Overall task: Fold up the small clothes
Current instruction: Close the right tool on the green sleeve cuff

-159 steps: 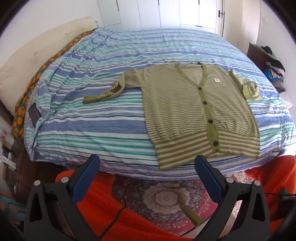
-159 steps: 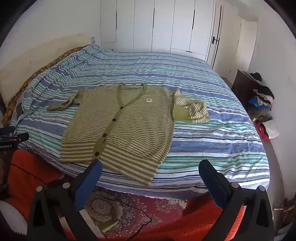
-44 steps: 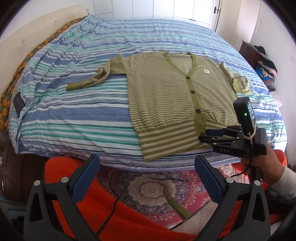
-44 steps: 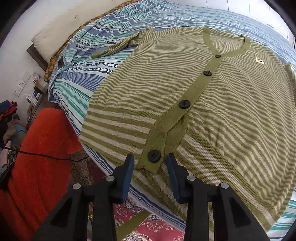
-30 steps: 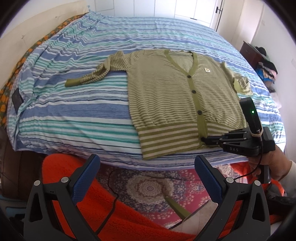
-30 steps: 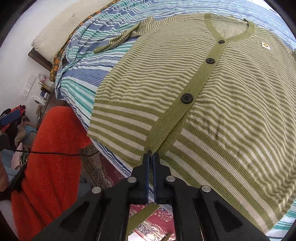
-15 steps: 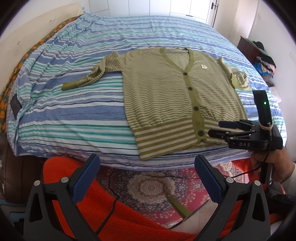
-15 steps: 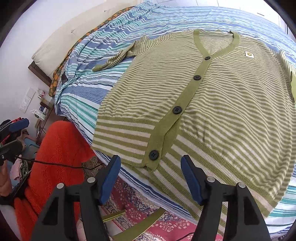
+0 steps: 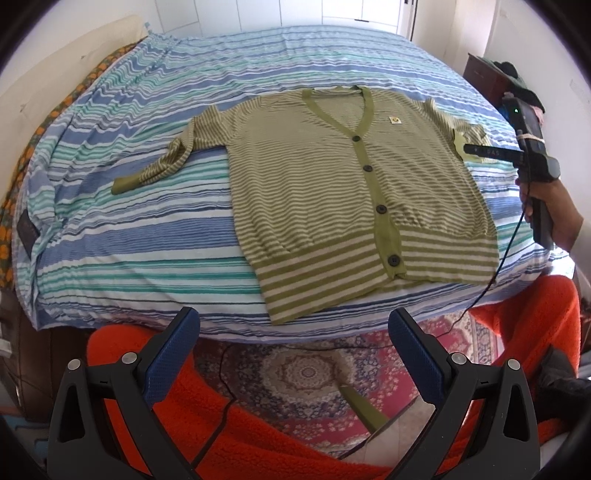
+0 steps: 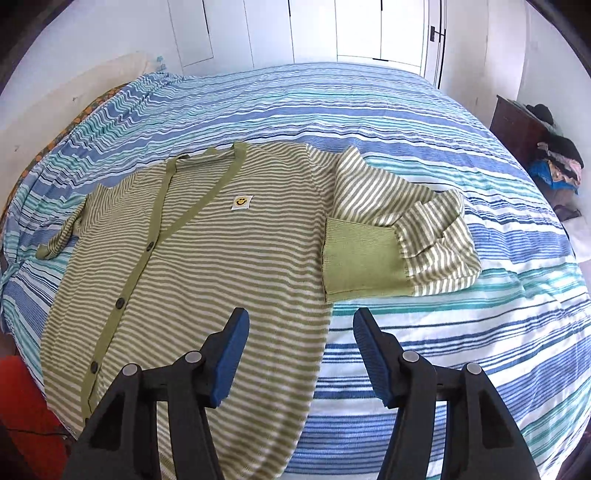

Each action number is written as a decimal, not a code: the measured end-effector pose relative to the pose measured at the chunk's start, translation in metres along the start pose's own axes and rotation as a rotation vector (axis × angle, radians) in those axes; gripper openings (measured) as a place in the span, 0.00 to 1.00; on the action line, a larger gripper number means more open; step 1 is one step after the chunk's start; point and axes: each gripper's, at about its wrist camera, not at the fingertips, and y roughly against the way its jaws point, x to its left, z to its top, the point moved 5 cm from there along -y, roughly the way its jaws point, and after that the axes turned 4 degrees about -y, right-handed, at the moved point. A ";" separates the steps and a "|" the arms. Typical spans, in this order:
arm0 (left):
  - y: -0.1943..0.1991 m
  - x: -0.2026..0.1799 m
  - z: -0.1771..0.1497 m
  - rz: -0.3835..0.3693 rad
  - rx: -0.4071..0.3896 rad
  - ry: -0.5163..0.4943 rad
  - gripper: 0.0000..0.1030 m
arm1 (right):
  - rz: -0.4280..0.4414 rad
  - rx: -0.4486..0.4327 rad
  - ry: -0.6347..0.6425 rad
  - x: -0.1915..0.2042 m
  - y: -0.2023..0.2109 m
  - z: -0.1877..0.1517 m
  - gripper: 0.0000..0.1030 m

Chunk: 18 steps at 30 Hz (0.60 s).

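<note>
A green and cream striped cardigan (image 9: pixel 332 184) lies flat, buttoned, on the striped bed; it also shows in the right wrist view (image 10: pixel 207 280). Its right sleeve (image 10: pixel 399 229) is folded back with the plain green cuff (image 10: pixel 362 254) near the body's edge. Its left sleeve (image 9: pixel 166 162) stretches out to the left. My right gripper (image 10: pixel 301 328) is open and empty, above the cardigan's right edge just in front of the cuff; it also shows in the left wrist view (image 9: pixel 469 149). My left gripper (image 9: pixel 293 328) is open and empty, off the bed's front edge.
The bed (image 9: pixel 110 240) carries a blue, teal and white striped cover. An orange fleece (image 9: pixel 258 443) and a patterned rug (image 9: pixel 306 369) lie below the front edge. A dark side table with clothes (image 10: pixel 546 155) stands at the right. White wardrobe doors (image 10: pixel 369 29) stand behind.
My right gripper closed at the cardigan's bottom hem, opened again, and has moved up along the right side to the folded sleeve. The left gripper stays open off the bed's edge.
</note>
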 end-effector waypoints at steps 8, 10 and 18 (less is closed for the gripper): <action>-0.005 0.004 0.002 0.044 0.041 0.029 0.99 | -0.100 0.045 0.013 -0.008 -0.085 0.033 0.23; -0.006 0.007 0.003 0.049 0.044 0.045 0.99 | -0.063 0.068 -0.045 -0.024 -0.084 0.030 0.02; -0.023 -0.018 0.012 0.038 0.083 -0.024 0.99 | 0.008 -0.034 -0.178 -0.123 0.015 0.011 0.01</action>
